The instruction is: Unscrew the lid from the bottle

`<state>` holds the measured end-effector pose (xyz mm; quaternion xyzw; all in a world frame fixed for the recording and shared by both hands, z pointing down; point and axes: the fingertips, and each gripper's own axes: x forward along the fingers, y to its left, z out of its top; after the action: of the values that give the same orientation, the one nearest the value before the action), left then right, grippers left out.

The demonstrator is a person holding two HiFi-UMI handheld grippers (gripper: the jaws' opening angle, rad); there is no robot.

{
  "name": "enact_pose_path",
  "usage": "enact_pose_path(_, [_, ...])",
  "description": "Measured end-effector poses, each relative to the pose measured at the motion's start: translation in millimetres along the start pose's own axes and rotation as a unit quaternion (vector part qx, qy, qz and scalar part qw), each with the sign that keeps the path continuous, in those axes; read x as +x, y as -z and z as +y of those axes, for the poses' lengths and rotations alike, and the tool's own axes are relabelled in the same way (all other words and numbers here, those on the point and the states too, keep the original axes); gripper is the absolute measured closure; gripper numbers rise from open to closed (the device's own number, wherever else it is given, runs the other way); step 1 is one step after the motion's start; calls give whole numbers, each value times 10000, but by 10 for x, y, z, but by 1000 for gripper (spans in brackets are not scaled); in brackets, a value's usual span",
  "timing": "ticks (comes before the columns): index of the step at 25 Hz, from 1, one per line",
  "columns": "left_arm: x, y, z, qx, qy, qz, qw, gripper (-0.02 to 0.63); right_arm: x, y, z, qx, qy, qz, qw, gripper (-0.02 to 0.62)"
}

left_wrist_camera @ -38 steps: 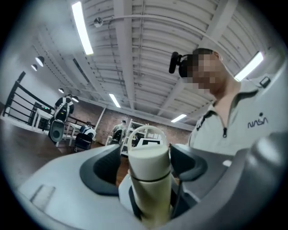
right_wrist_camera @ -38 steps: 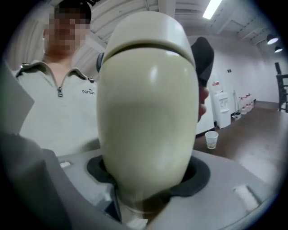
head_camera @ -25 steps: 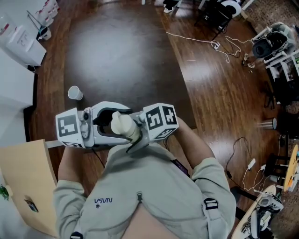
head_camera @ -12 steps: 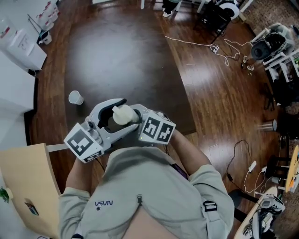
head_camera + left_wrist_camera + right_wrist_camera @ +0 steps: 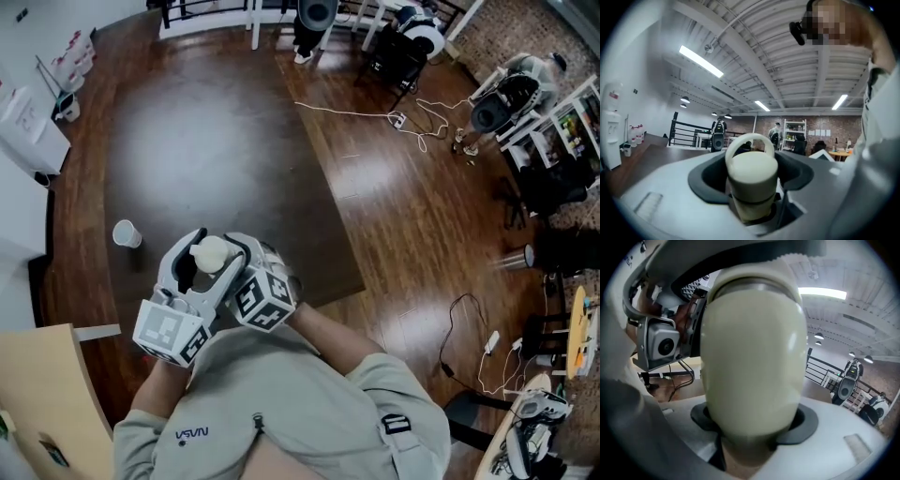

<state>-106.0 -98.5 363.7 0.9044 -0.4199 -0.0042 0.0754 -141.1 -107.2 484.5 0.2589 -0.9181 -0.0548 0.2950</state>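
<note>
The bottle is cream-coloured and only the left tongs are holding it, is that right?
Not quite: both tongs hold the cream-coloured bottle. The left tongs grip it near its lid, and the right gripper view shows its body clamped in the right tongs.

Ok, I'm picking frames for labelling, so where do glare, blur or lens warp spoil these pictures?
Head view: sharp, but a broad pale sheen washes the dark table. Left gripper view: fisheye bend, dark corners, glaring ceiling strips; the bottle is fairly clear. Right gripper view: the bottle fills the frame, soft from closeness, and the edges smear.
</note>
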Motion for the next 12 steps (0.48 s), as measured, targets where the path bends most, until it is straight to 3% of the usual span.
enact_pose_path(4, [34, 41, 1, -85, -5, -47, 10000, 298, 12, 53, -6, 4, -65, -1, 10000, 296])
enact_pose_path(12, [3, 51, -151, -20, 850, 35, 9964, 275, -107, 17, 319, 22, -1468, -199, 9890, 296])
